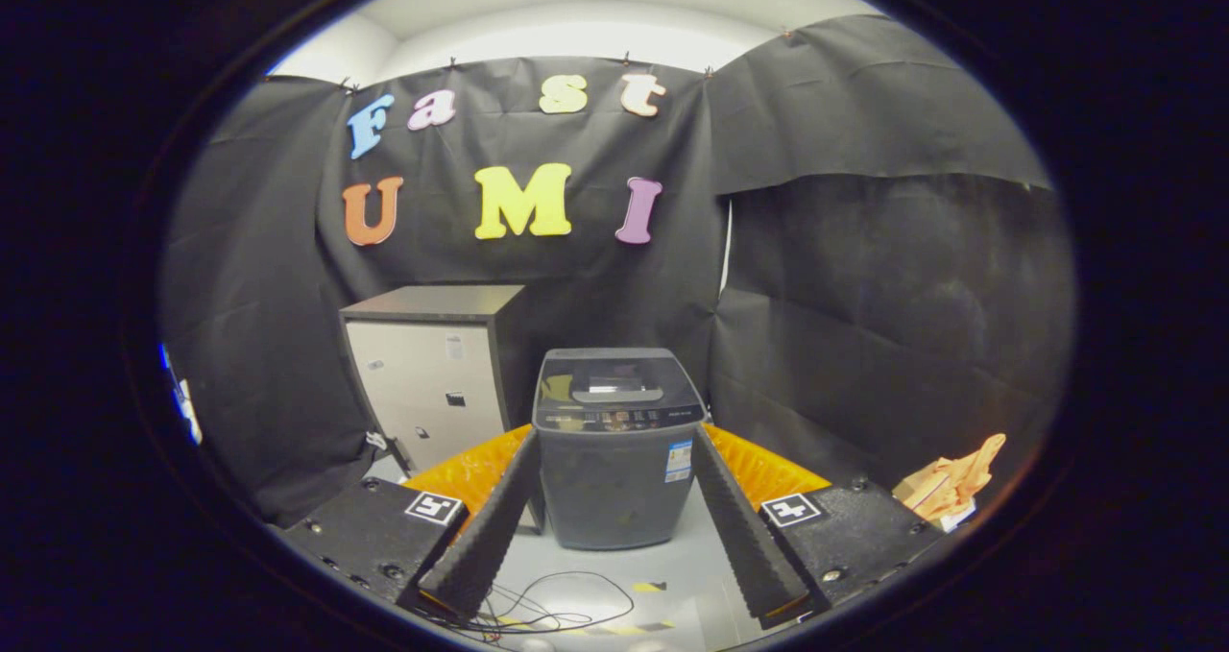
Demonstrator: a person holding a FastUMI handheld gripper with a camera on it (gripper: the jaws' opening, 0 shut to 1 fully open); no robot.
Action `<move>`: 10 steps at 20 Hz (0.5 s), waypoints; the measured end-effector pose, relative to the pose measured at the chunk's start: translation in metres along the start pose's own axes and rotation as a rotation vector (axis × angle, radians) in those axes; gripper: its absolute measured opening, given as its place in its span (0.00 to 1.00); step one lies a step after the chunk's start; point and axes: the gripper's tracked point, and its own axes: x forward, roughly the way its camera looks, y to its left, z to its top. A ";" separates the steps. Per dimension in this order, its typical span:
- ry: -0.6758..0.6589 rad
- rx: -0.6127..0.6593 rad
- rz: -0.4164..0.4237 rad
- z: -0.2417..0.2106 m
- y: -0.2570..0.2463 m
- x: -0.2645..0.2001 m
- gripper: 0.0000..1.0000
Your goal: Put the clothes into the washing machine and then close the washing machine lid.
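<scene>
A small dark grey washing machine stands on the pale floor straight ahead of me, and its dark glossy lid lies flat and shut on top. My gripper is open, fingers spread wide with nothing between them; the machine's body shows in the gap beyond the fingertips. An orange piece of clothing lies crumpled off to the right of the right finger, apart from it, against the black cloth wall.
A grey and dark cabinet stands left of the machine against the cloth wall. Thin black cables loop on the floor near the fingers. Orange sheeting lies on both sides of the machine.
</scene>
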 end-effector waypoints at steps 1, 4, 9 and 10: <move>-0.005 -0.002 0.000 0.001 0.001 -0.002 0.98; -0.011 -0.013 0.003 0.004 0.004 -0.002 0.98; -0.018 -0.011 0.011 0.005 0.008 -0.008 0.98; -0.020 -0.013 0.010 0.007 0.009 -0.005 0.98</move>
